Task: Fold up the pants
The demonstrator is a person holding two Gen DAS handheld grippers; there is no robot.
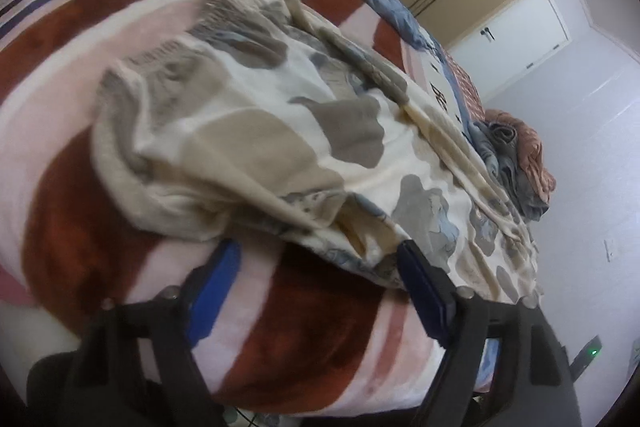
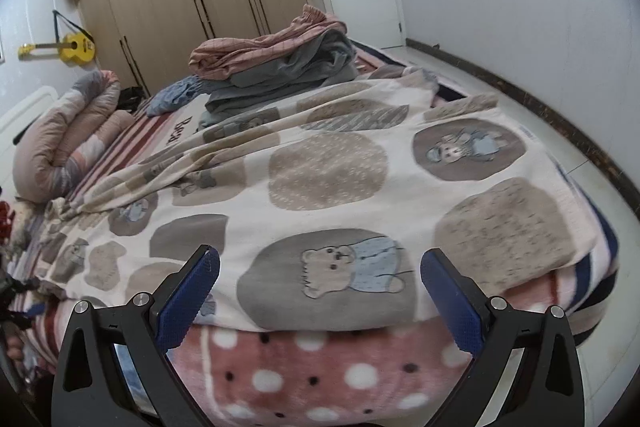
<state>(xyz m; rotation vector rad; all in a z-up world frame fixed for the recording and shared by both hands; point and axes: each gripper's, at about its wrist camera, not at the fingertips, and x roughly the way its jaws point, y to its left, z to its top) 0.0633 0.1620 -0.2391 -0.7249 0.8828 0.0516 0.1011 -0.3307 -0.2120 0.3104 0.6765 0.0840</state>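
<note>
The left gripper [image 1: 316, 259] is held with jaws apart at 6 o'clock, just below the pants [image 1: 256, 131]. The right gripper [image 2: 320, 267] is likewise spread wide and empty over the pants' patterned fabric, laid across the bed [image 2: 320, 379].

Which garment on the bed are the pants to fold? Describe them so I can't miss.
On the striped bed blanket, right before both open tongs, lie the pants: cream with grey and beige blotches and small bears. The heaped clothes behind are plain pink and grey.
</note>
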